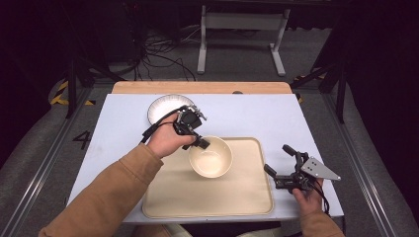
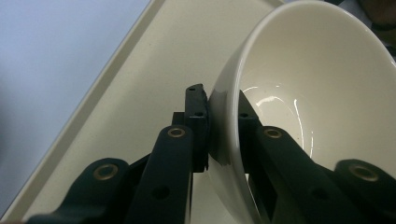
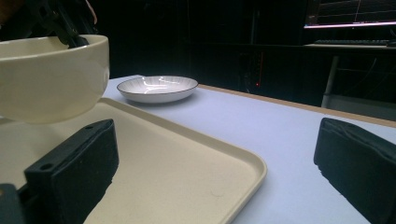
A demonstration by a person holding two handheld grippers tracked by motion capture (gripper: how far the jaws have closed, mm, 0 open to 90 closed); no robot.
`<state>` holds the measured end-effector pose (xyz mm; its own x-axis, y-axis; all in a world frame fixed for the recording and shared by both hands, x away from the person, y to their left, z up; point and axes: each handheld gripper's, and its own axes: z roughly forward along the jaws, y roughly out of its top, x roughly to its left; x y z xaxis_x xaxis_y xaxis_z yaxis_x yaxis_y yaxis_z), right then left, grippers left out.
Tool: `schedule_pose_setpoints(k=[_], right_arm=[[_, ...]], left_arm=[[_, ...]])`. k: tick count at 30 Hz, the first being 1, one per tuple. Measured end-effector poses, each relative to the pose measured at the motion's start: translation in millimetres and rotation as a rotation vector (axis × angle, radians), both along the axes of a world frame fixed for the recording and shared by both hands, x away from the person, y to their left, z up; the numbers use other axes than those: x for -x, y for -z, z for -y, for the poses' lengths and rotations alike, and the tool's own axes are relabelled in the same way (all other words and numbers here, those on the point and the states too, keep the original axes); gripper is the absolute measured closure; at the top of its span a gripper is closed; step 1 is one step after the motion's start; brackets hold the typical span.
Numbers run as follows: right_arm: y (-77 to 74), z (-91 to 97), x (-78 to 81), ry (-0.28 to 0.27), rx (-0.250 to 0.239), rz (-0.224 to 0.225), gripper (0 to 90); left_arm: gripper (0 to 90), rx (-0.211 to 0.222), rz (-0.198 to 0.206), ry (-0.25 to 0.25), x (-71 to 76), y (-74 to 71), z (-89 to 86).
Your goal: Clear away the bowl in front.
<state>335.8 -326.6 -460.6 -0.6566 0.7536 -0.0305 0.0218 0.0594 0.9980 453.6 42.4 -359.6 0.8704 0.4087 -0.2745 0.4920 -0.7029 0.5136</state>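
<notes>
A cream bowl [image 1: 211, 158] [image 2: 317, 70] [image 3: 46, 79] hangs tilted just over the left half of a beige tray [image 1: 247, 197] [image 2: 116, 93] [image 3: 187, 163]. My left gripper [image 1: 201, 143] [image 2: 223, 100] is shut on the bowl's near-left rim, one jaw outside the wall and one inside. My right gripper [image 1: 276, 159] [image 3: 217, 140] rests low at the tray's right edge, open, with nothing between its jaws.
A white plate with a dark rim [image 1: 163, 106] [image 3: 158, 87] lies on the pale table [image 1: 247, 113] behind the tray, at the far left. A wooden strip runs along the table's far edge. The floor beyond holds cables and a white stand.
</notes>
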Motion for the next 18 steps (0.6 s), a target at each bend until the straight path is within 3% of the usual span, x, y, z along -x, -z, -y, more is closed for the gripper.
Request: schedule_pose_setpoints(k=[6, 18], right_arm=[[0.0, 0.1, 0.0, 0.0, 0.0, 0.0, 0.6], [0.0, 0.1, -0.1, 0.0, -0.002, -0.001, 0.6]], left_arm=[[82.2, -0.04, -0.01, 0.003, 0.0, 13.5, 2.9], [82.3, -0.076, -0.01, 0.007, 0.1, 29.1, 6.9]])
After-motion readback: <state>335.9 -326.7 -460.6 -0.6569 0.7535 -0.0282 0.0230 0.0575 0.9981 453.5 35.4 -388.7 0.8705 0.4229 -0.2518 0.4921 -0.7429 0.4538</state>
